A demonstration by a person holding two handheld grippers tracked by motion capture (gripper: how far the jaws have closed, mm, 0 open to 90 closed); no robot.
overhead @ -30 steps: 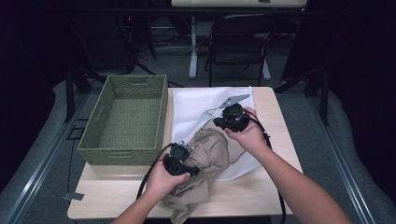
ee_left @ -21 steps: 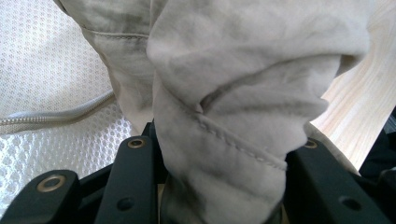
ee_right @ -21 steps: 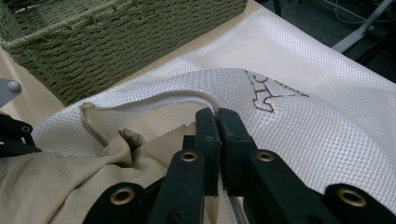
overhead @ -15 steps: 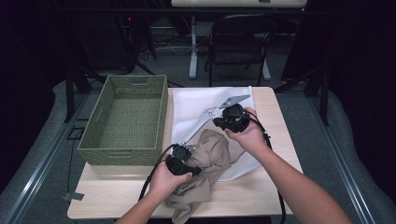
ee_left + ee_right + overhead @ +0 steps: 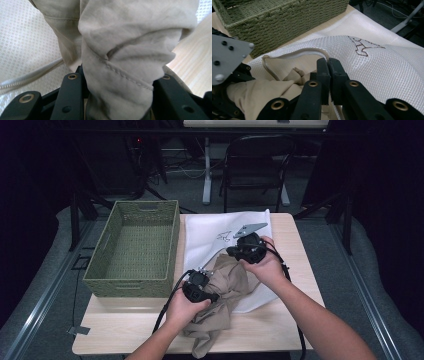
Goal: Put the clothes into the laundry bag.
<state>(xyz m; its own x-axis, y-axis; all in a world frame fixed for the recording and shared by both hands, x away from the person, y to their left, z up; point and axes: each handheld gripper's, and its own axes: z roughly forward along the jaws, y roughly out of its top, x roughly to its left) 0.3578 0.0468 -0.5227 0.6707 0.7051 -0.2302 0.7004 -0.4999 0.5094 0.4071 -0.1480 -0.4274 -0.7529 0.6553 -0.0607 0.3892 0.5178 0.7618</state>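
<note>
Clearly the work here is stuffing a beige garment (image 5: 225, 285) into a white mesh bag (image 5: 210, 232) that lies flat on the bench (image 5: 125, 330), just right of the green basket (image 5: 135, 247). The garment sits at the bag's near edge, part inside the mouth, part bunched on the bench and trailing toward the front edge.

The left hand-held gripper (image 5: 202, 287) pinches a thick fold of the garment (image 5: 120, 75); in the left gripper view the cloth, with its stitched seam, is packed between the two jaws. The right hand-held gripper (image 5: 328, 63) has its jaws pressed together on the bag's corded rim (image 5: 309, 51), lifting the mouth open on the side away from the basket.

Judging by the deep creases, the garment is light, limp woven cloth: it will sag, fold on itself and give no push along its length, so it likely has to be fed in handfuls rather than shoved. A seam or a doubled fold is the better place to take it, since a single layer may slip out. The bag looks thin and slick, with no stiffness of its own; the cord-backed rim is its one firm hold, and the mouth will probably collapse if that is let go.
</note>
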